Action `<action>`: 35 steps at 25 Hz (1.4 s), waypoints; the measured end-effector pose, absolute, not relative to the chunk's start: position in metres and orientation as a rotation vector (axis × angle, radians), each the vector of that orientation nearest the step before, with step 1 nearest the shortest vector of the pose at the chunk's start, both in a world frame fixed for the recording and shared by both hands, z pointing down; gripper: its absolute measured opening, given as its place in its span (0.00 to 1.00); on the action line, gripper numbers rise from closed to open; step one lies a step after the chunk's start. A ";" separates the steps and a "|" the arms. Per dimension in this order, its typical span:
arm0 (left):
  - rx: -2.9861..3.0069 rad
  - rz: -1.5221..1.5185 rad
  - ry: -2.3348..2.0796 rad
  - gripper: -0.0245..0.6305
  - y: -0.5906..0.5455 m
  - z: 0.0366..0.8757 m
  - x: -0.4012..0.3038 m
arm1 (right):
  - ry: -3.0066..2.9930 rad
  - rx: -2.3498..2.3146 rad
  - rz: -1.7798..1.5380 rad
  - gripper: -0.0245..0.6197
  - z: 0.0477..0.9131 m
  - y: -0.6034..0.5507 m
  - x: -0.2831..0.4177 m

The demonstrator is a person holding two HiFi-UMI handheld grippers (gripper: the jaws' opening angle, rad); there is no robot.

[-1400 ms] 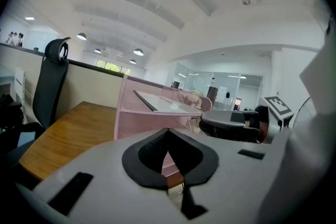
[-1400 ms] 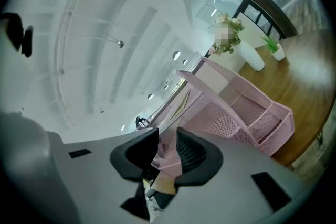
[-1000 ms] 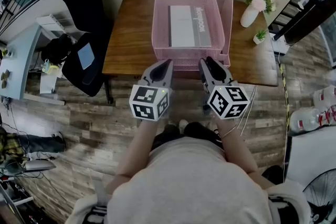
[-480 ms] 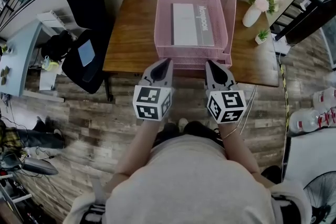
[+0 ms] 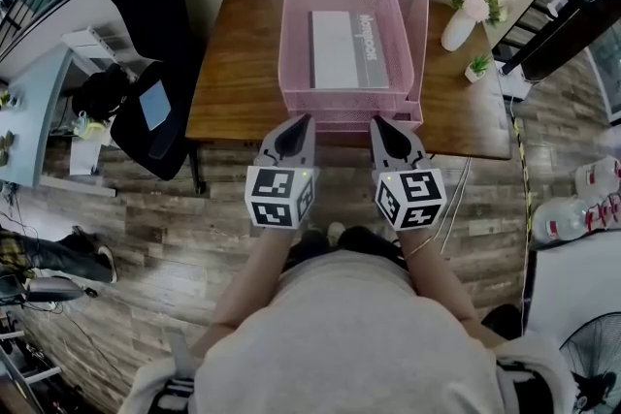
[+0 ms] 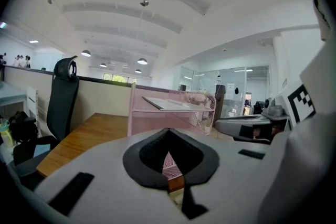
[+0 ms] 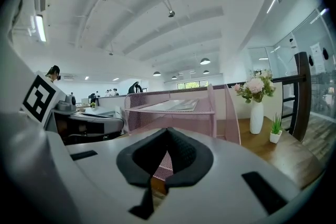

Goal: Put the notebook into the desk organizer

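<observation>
**A:** Where does the notebook sit?

**B:** The notebook [image 5: 347,49] lies flat in the top tray of the desk organizer [image 5: 291,34]. The organizer stands mid-counter and reaches nearly to the front edge of the counter [image 5: 238,63]. Judging by that, the job looks done, and I see nothing left to place.

**A:** And the claws?

**B:** The left claw [image 5: 303,121] and the right claw [image 5: 379,122] both hang just off the counter's front edge, clear of the organizer. Each has its jaws together with nothing gripped. Only pink mesh shows through the small gap below the tips.

**A:** What are the things made of?

**B:** The notebook is thin and rectangular, with a pale grey cover. A darker strip along its right side carries print too small to read. The organizer is pink wire mesh you can see through, built as stacked trays with tall side walls. The counter is smooth brown wood with visible grain. Near its back right corner stands a slim white vase of pink flowers [image 5: 458,26], and a small potted plant [image 5: 477,68] sits just beside it toward the right edge.
</observation>
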State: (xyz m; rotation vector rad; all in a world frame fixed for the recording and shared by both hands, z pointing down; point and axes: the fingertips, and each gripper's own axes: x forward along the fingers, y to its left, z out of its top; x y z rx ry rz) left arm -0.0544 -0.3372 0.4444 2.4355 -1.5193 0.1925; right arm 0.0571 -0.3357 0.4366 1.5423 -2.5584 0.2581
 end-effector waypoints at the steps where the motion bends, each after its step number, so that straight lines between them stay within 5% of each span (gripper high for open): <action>1: 2.432 0.192 -1.517 0.05 -0.337 0.445 -0.054 | -2.555 1.546 0.259 0.03 0.437 -0.335 0.058; 35: 2.410 0.180 -1.477 0.05 -0.332 0.453 -0.053 | -2.547 1.491 0.272 0.03 0.446 -0.331 0.058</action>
